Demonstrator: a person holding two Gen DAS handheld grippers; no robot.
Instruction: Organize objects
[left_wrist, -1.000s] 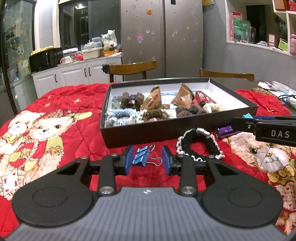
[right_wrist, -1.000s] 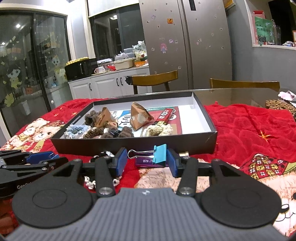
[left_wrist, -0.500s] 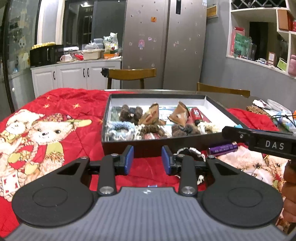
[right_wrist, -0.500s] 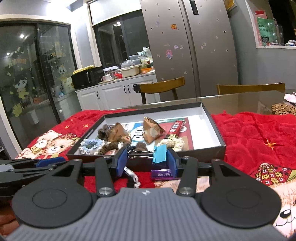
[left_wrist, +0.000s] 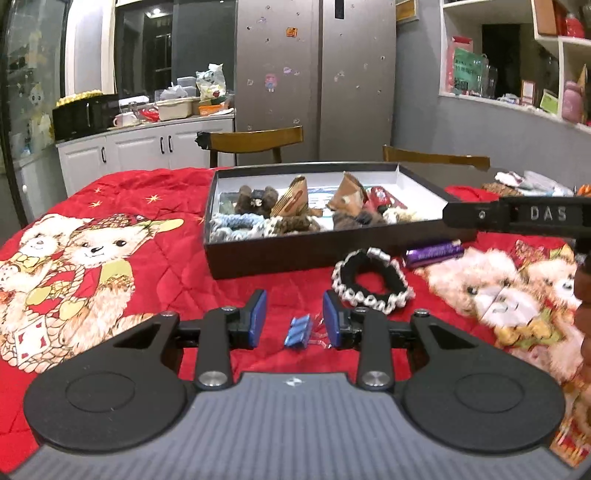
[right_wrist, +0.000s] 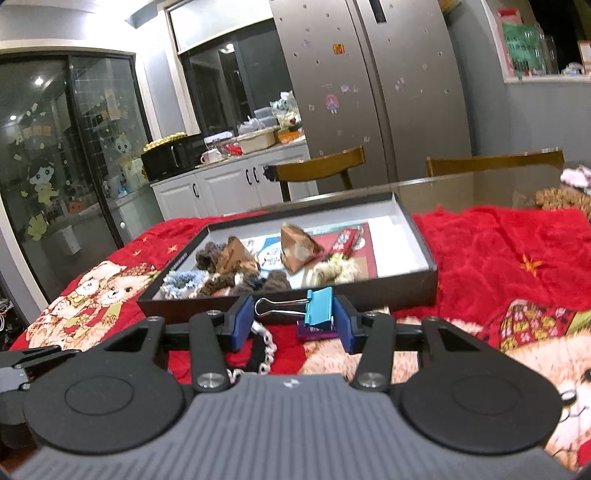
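My right tool (right_wrist: 291, 323) holds light-blue binder clip (right_wrist: 319, 307) w/ pads; left tool (left_wrist: 294, 318) wide, dark-blue clip (left_wrist: 298, 331) lies between.

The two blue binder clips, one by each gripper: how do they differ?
The darker blue binder clip lies on the red blanket, loose between the open left gripper; the turquoise binder clip is held aloft, pinched in the right gripper, its wire handles sideways. Both are small clips, still outside the black box.

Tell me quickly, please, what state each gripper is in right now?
Left gripper: open, empty, around a blue binder clip on the blanket.
Right gripper: shut on a light-blue binder clip.
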